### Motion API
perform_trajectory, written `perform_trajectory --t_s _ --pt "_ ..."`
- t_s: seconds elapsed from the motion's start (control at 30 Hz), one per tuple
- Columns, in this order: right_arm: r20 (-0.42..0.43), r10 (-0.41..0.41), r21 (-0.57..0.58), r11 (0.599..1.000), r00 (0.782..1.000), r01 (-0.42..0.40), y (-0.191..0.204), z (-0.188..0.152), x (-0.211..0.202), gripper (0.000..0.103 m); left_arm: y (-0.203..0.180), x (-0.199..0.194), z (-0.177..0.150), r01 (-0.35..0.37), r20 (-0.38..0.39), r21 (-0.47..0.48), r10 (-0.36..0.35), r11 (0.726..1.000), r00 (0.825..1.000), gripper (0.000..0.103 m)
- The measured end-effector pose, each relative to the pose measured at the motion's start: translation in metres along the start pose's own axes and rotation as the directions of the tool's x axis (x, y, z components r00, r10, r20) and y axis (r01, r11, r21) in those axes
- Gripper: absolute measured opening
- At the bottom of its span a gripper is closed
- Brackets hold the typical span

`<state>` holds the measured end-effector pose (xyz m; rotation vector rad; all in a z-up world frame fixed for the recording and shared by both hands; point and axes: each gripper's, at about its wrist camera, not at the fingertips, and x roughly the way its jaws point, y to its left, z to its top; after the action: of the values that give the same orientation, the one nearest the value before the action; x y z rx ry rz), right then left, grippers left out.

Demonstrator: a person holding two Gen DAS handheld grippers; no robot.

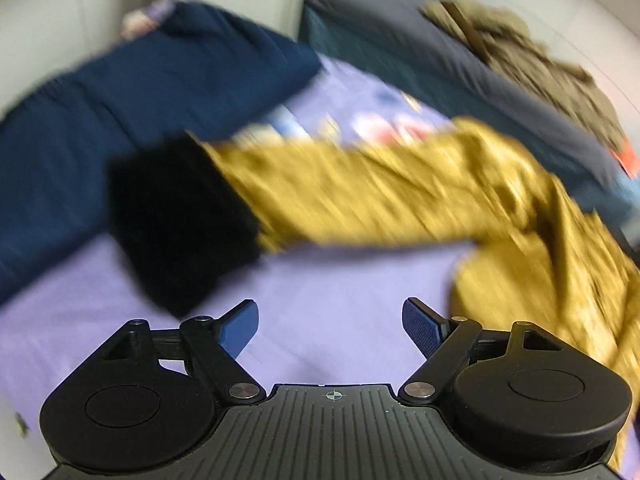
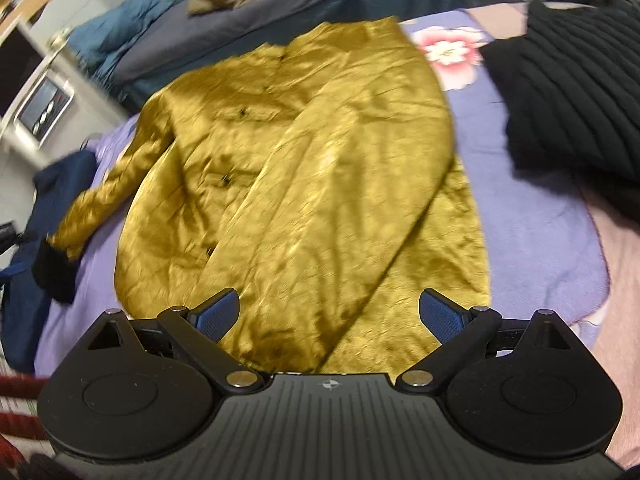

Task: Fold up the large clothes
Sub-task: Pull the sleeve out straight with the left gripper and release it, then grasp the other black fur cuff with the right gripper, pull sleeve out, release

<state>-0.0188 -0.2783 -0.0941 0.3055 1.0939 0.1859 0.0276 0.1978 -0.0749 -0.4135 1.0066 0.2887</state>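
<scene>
A mustard-yellow coat (image 2: 304,168) with dark buttons lies spread on the purple bed cover (image 2: 532,216). One sleeve is folded across its front; the other sleeve (image 1: 360,196) stretches out sideways and ends in a black furry cuff (image 1: 176,224). My left gripper (image 1: 330,330) hovers open over bare purple cover, just short of that cuff, nothing between its blue pads. My right gripper (image 2: 330,316) is open above the coat's lower hem, not touching the cloth. The left wrist view is blurred.
A navy garment (image 1: 120,128) lies beyond the cuff at the bed's edge. A black ribbed garment (image 2: 576,92) sits to the right of the coat. A grey-blue duvet (image 2: 248,24) with a brown furry item (image 1: 532,64) runs along the far side. A white cabinet (image 2: 36,112) stands far left.
</scene>
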Motion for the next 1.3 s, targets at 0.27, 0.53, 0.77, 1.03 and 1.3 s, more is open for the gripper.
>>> perform_trajectory --t_s 0.27,0.53,0.77,1.03,1.3 --pt "-0.092 0.052 0.031 0.998 0.994 -0.050 0.007 -0.012 0.025 0.092 -0.059 0.006 -0.044 0.137 -0.114 0.140 -0.122 0.981 0.986 0.103" --pt "-0.225 0.028 -0.271 0.958 0.974 -0.090 0.077 -0.017 0.068 0.089 -0.089 0.013 -0.055 0.179 -0.182 0.184 -0.145 0.966 0.973 0.103" --pt "-0.334 -0.019 -0.513 0.843 0.942 -0.164 0.115 -0.059 0.085 0.029 -0.095 0.008 -0.056 0.173 -0.183 0.198 -0.137 0.965 0.973 0.103" --pt "-0.087 0.215 -0.280 0.932 0.973 -0.231 0.068 -0.009 0.037 0.014 -0.099 0.008 -0.062 0.164 -0.193 0.201 -0.125 0.966 0.973 0.103" --pt "0.484 0.106 0.279 0.922 0.869 -0.267 -0.087 0.078 -0.083 0.014 -0.106 0.011 -0.069 0.172 -0.214 0.223 -0.124 0.960 0.969 0.103"
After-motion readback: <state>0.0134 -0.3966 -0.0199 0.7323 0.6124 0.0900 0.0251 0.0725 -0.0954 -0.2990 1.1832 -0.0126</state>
